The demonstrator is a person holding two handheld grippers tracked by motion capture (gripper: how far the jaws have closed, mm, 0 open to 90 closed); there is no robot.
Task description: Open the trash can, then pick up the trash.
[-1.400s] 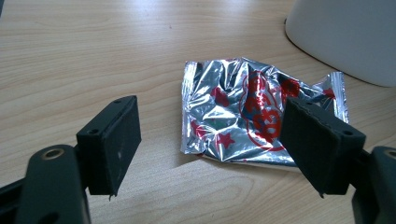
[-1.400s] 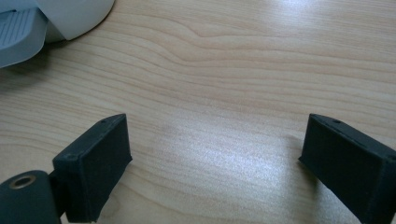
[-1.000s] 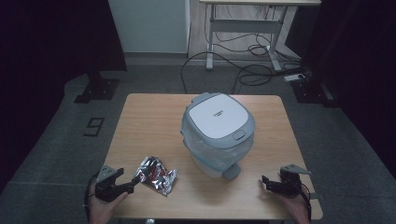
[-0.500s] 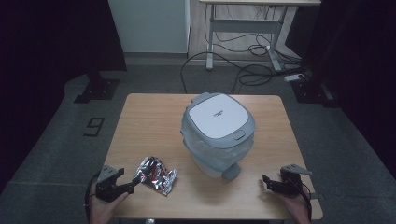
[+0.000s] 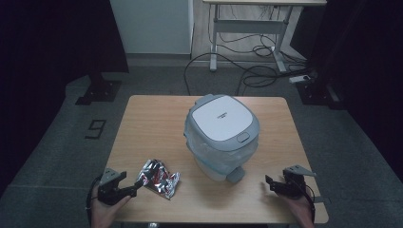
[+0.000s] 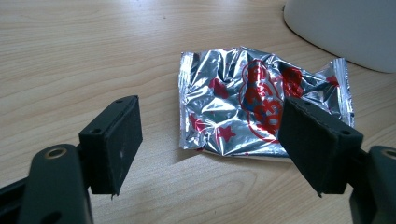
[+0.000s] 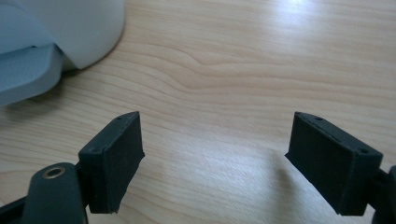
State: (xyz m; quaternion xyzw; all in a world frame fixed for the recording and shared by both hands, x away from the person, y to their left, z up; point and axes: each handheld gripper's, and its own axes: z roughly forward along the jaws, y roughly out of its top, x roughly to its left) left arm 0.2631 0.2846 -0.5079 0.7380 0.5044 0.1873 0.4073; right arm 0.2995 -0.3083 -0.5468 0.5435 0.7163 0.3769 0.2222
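Wrapper (image 6: 261, 109): crinkled silver foil, red print with stars; flat on table (image 5: 152, 118), near-left, just beyond left gripper (image 6: 210, 144).
Left gripper: jaws wide, empty.
Right gripper (image 7: 219, 154): jaws wide, empty, lately narrowing slightly.

Grey carpet floor (image 5: 62, 156), black curtains (image 5: 52, 38), white-framed desk (image 5: 247, 28) w/ loose cables (image 5: 256, 71) at back

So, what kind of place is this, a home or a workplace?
Probably a lab or recording studio, not a home. A small wooden table stands alone on grey carpet, dark curtains hang at both sides, and loose cables run under a height-adjustable desk behind it.
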